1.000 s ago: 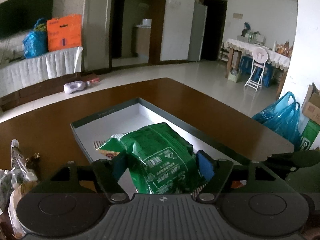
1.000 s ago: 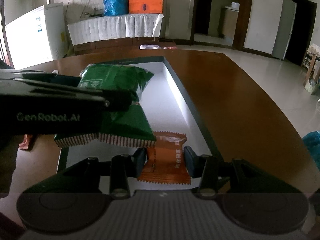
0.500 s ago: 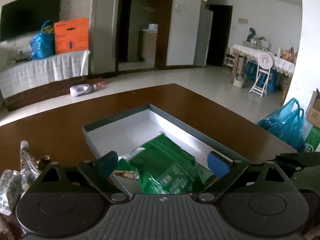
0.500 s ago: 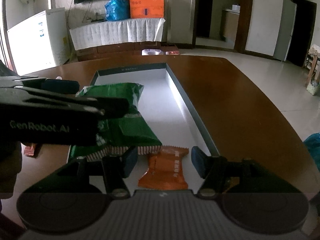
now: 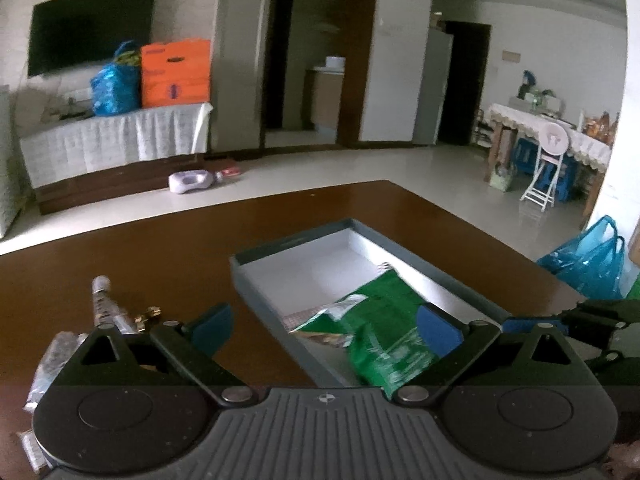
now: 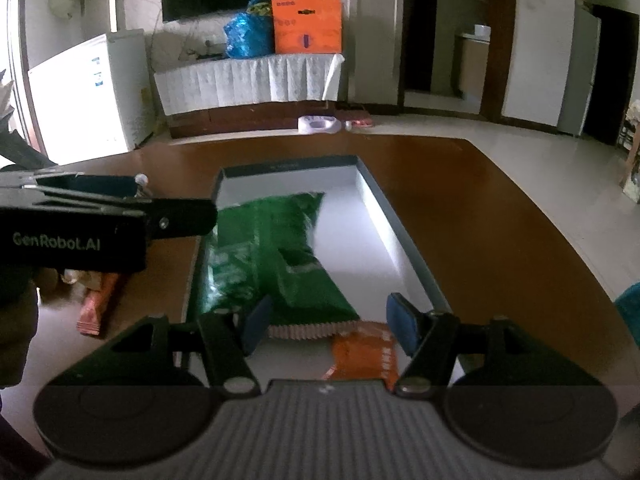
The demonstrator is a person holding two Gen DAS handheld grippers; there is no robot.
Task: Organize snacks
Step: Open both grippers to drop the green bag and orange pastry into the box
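Observation:
A green snack bag [image 6: 272, 256] lies in the grey box with white inside [image 6: 384, 216]; it also shows in the left wrist view [image 5: 384, 332]. An orange snack packet [image 6: 366, 354] lies at the box's near end, partly under the green bag. My left gripper [image 5: 324, 326] is open and empty, above the box's left wall [image 5: 264, 300]. My right gripper [image 6: 326, 314] is open and empty, above the orange packet and the green bag's near edge. The left gripper's body [image 6: 100, 220] shows at the left of the right wrist view.
The box sits on a brown table [image 5: 140, 264]. Loose snacks lie left of the box: a clear wrapped tube [image 5: 104, 304] and a reddish packet [image 6: 98, 306]. Blue plastic bags [image 5: 588, 260] stand beyond the table's right edge.
Both grippers opened and let go: the green bag dropped into the box from the left gripper, the orange packet from the right. Both grippers have pulled back, the left one leftward.

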